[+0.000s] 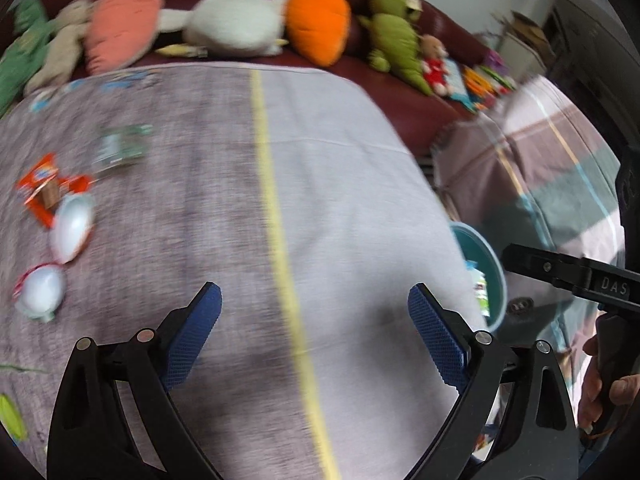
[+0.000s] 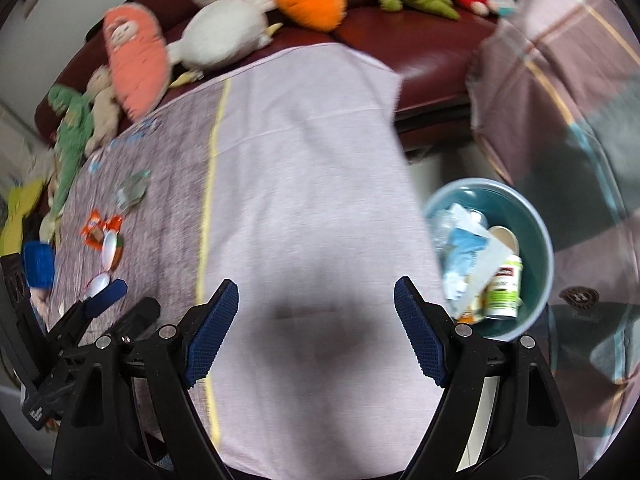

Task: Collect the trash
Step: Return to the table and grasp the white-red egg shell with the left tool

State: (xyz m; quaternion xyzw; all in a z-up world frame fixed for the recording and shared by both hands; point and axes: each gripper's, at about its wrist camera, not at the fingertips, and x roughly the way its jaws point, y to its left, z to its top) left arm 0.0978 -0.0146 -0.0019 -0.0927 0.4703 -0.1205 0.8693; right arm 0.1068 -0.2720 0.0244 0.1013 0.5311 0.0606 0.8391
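Our left gripper (image 1: pixel 314 332) hangs with its blue-padded fingers spread wide and nothing between them, above the pinkish-grey cloth with a thin yellow stripe (image 1: pixel 276 216) that covers the table. Our right gripper (image 2: pixel 316 326) is equally wide apart and empty, over the paler half of the same cloth (image 2: pixel 312 184).

Taking the yellow stripe as our marker: the loose trash lies well to its left, on the darker half. Nearest us sit two white, egg-shaped plastic shell halves (image 1: pixel 72 226), one rimmed in red and white. Just beyond and touching them is a crumpled orange-and-red foil wrapper (image 1: pixel 44 188), and further on a blurred green-and-white packet (image 1: pixel 120 150).

To the right of the stripe the cloth is bare up to its right edge, where it drops off. Below that edge stands the round teal plastic bin (image 2: pixel 536 232), already holding crumpled white and pale-blue paper and a white bottle with a green label (image 2: pixel 504 288).

Beyond the far edge of the cloth a dark red leather sofa (image 2: pixel 420 44) carries plush toys: a pink carrot (image 1: pixel 124 12), a white goose (image 1: pixel 236 20), an orange carrot (image 1: pixel 318 20) and a green dinosaur (image 1: pixel 394 36).
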